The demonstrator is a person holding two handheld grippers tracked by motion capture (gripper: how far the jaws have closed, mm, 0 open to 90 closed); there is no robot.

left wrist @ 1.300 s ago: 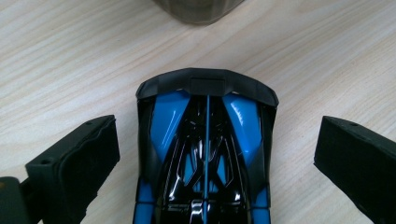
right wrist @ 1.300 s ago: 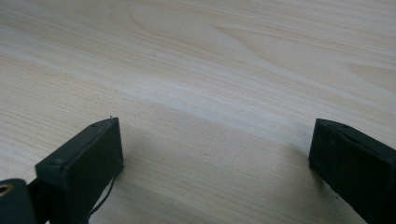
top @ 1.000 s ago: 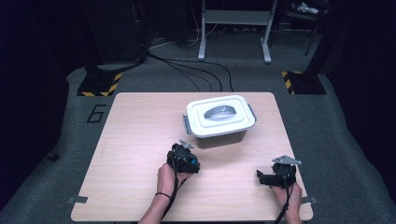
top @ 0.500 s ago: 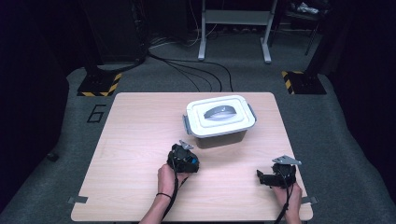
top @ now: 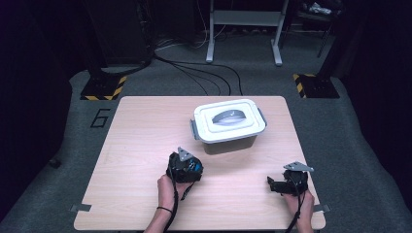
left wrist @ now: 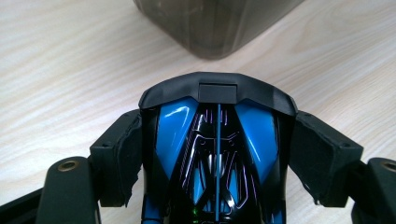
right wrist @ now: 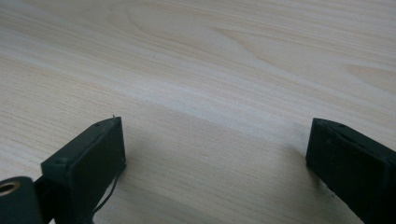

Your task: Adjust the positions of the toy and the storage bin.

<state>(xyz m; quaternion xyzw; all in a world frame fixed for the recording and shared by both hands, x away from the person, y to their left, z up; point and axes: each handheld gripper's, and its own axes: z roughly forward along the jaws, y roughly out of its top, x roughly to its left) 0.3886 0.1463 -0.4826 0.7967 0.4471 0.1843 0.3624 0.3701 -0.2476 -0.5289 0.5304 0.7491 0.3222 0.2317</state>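
The left gripper holds a glossy blue-and-black computer mouse between its two padded jaws, which have just been closing in on it; in the left gripper view both pads stand against the mouse's flanks, one on each side, with the mouse's dark front edge jutting out ahead of them. The jaws are part-way closed, as wide as the mouse's body. In the high view this left gripper sits just in front of the translucent grey plastic storage box, near the box's lower left corner, with the blue of the mouse peeping out from under the grey plate (a small patch only). Whether the mouse rests on the pale wooden table or is lifted off it cannot be told.

The box bears a white snap-on lid with a grey recessed handle, and stands on the far half of the table, towards its right side. In the left gripper view a smoky corner of the box rises just beyond the mouse's nose, close but apart from it.

The right gripper rests well to the right of the box's near side, near the table's front edge. Its jaws stand wide apart with bare wood between them, holding nothing.
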